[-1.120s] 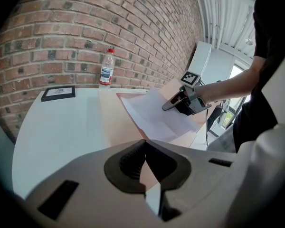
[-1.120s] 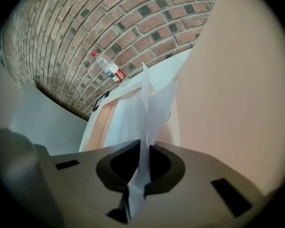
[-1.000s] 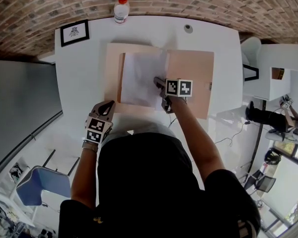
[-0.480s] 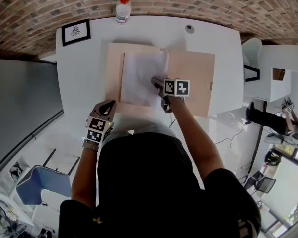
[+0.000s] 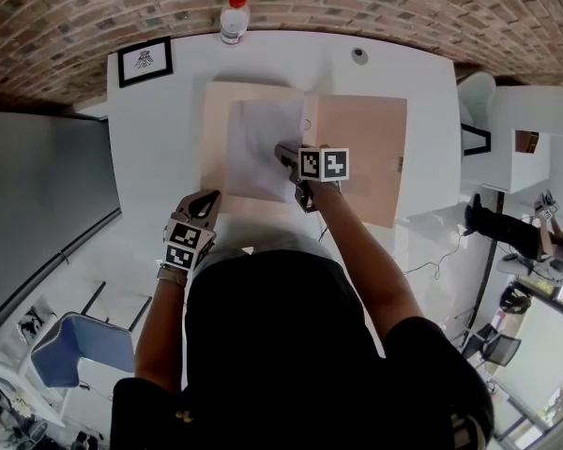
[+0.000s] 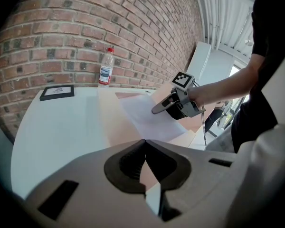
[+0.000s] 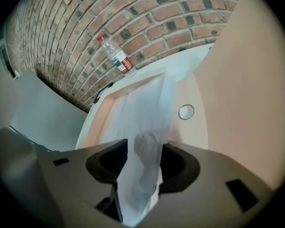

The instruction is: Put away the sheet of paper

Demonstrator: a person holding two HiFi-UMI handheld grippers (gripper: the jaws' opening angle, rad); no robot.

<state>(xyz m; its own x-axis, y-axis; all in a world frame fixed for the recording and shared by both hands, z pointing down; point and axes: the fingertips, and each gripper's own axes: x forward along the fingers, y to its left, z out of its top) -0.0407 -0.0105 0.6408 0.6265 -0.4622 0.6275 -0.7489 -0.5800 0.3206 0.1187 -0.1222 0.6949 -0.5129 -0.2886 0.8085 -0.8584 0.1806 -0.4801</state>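
1 thin white sheet of paper (image 5: 258,148) lies on the left flap of the open peach card folder (image 5: 361,148), 12 o'clock from the person. Light and floppy, probably creases easily; best pinched at an edge and kept low. Right gripper (image 5: 283,151) is clamped on its 3 o'clock edge. Left gripper (image 5: 209,198) is closed on nothing, 7 o'clock off the folder. Versus 1 s ago: sheet and right gripper slid toward 9 o'clock.

The sheet (image 5: 258,148) is thin matt paper, the folder (image 5: 364,143) matt card, the table (image 5: 159,139) smooth, the wall (image 5: 75,7) rough brick.
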